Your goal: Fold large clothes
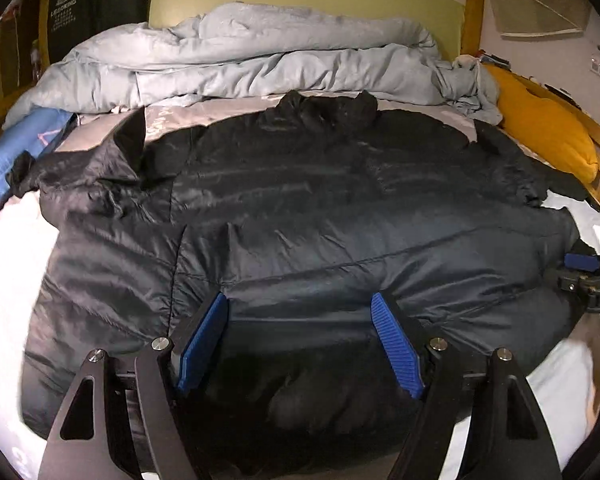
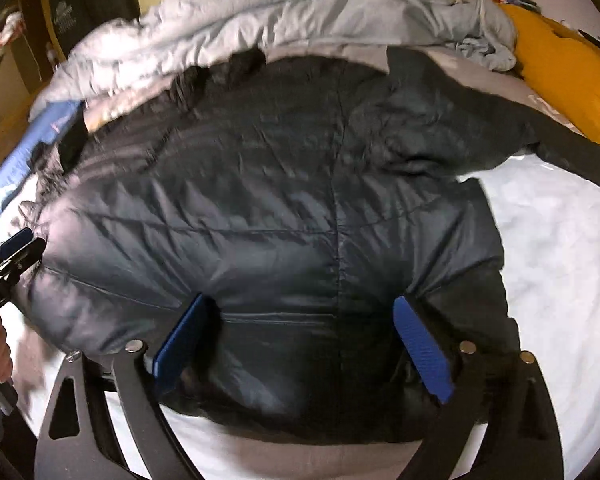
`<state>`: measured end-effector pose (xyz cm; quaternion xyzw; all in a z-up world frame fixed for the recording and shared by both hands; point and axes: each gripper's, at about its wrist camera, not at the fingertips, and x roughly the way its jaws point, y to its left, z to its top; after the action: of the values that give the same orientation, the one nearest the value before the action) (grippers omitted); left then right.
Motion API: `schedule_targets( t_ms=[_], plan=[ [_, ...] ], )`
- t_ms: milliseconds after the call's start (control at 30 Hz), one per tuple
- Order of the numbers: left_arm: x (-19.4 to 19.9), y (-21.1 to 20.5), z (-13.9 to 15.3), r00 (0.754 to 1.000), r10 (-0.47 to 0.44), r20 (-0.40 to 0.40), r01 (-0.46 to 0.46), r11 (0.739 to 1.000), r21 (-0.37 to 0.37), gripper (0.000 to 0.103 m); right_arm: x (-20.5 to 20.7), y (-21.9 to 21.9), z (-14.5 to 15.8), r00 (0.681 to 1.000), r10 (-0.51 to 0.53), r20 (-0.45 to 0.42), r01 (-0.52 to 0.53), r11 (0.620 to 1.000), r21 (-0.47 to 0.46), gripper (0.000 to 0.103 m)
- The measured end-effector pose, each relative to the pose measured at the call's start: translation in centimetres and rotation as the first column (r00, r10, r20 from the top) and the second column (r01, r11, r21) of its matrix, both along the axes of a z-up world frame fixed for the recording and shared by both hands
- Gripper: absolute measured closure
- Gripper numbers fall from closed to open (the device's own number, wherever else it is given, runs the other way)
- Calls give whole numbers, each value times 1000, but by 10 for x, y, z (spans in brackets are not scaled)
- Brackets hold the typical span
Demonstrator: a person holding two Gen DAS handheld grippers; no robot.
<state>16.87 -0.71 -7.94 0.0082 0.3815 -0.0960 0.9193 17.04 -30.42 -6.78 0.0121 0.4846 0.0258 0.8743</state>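
The jacket, black and quilted, lies spread flat across the bed, collar toward the headboard and hem nearest both cameras. One sleeve is bunched at the left in the left wrist view; the other trails off to the right, its cuff cut off by the rim. The hem's lowest edge is hidden behind the gripper frames.

The left gripper hovers over the hem with its blue fingers spread wide and nothing clamped between them. The right gripper likewise stands open above the hem, gripping nothing (whether either pad brushes the fabric is hard to say).

Beyond the collar sits a crumpled grey duvet, with a yellow pillow at the right. Motion blur smears the left edge of the right wrist view.
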Motion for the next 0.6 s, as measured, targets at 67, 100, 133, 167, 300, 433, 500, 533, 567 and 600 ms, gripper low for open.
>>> schedule_targets(
  t_ms=[67,100,133,167,300,433,500,533,567,600],
  plan=[
    [1,-6,-6,1000,-12,14,11,999,40,26,1,6,-4,1000,12,1,-12,999,-42,5],
    [1,-8,-7,1000,-16,17,15,999,51,26,1,8,-6,1000,16,3,-15,998,-55,5],
    [2,-8,-10,1000,-19,15,18,998,53,26,1,9,-8,1000,18,4,-18,998,-67,4],
    [2,-7,-12,1000,-19,9,19,999,48,26,1,10,-9,1000,20,4,-20,997,-76,4],
    [5,-5,-17,1000,-18,-9,18,999,31,26,2,10,-13,1000,21,2,-21,996,-86,2],
    [2,-6,-15,1000,-12,8,12,999,42,26,3,10,-10,1000,18,4,-17,996,-89,2],
    [-1,-3,-13,1000,-7,28,6,999,32,26,1,9,-6,1000,12,18,-10,997,-81,2],
    [-3,-2,-11,999,-5,39,4,1000,27,26,0,9,-3,1000,10,30,-8,997,-79,3],
    [-6,-1,-8,998,1,57,-2,1000,19,26,-1,10,0,999,8,45,-5,997,-74,3],
    [-9,1,-5,997,8,76,-9,1000,11,26,-4,9,5,998,9,67,-5,998,-64,3]
  ],
)
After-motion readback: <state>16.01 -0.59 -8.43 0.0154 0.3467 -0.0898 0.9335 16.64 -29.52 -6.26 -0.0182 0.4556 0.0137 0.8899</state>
